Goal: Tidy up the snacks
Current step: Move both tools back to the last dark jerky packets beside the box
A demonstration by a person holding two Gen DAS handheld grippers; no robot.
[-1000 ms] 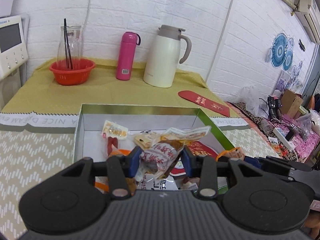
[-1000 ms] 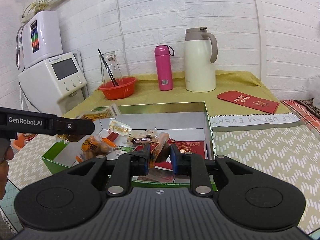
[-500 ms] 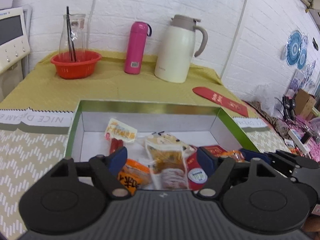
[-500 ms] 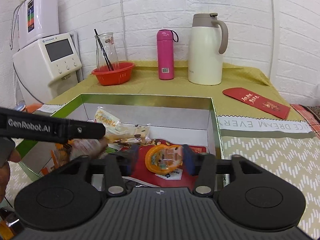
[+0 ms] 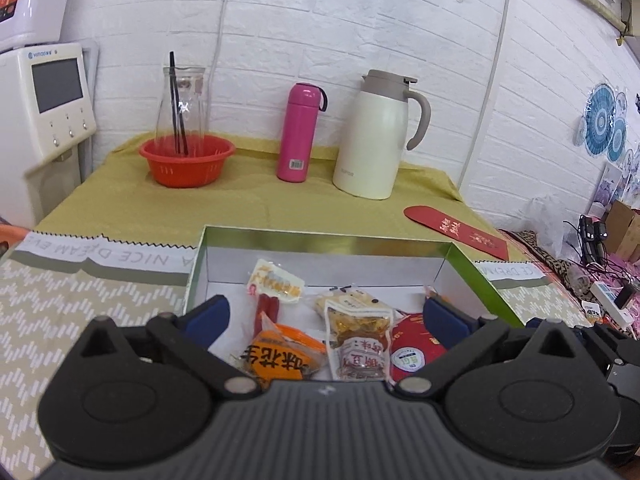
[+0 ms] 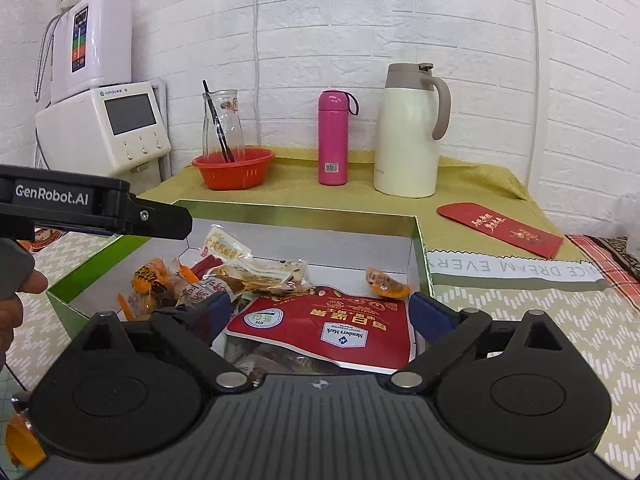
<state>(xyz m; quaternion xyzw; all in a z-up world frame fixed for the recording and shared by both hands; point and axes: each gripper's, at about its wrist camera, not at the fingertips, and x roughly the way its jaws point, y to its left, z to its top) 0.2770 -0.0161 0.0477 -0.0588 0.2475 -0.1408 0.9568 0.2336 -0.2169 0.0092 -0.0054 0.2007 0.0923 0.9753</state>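
Nearest to me, the left hand-held gripper (image 5: 326, 316) hangs over the near end of the green-sided box (image 5: 476, 276), jaws spread wide with nothing pinched; they have just been opening, and the red-printed brown snack pouch (image 5: 360, 344) that a second ago sat clamped between its pads now lies flat in the box beside the orange packet (image 5: 276, 360). The right hand-held gripper (image 6: 320, 316) is likewise released, its jaws having just opened, and the small orange snack (image 6: 386, 282) it carried a moment back now rests by the box's right wall, just beyond the big red pouch (image 6: 328, 324). So I'd say a drop-off has just finished on both sides: the snacks are in the box, piled loosely rather than lined up. Next, I reckon each hand must draw back clear of the rim and go for any loose snacks; something orange shows at the lower left edge of the right wrist view, though I can't tell what it is. Further back on the bench (image 5: 248, 204) stand the red basket (image 5: 186, 160), the pink flask (image 5: 300, 132) and the white jug (image 5: 376, 136), with a red envelope (image 5: 456, 230) lying to the right.
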